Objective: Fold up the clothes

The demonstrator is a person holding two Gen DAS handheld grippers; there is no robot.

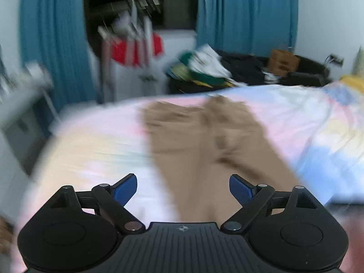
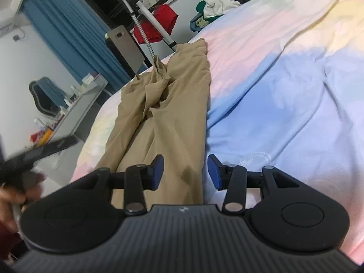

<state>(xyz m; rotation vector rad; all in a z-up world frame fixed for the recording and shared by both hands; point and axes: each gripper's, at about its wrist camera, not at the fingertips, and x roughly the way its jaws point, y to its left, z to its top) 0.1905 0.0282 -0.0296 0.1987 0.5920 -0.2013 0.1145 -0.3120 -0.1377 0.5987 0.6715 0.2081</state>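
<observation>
Your tan pants (image 2: 168, 104) lie flat and long on the bed (image 2: 284, 79) with the pastel sheet. Your left hand-held gripper (image 1: 183, 187) is wide apart above the near end of the pants. Your right hand-held gripper (image 2: 185, 171) is apart too, over the right pant edge, holding nothing.
</observation>
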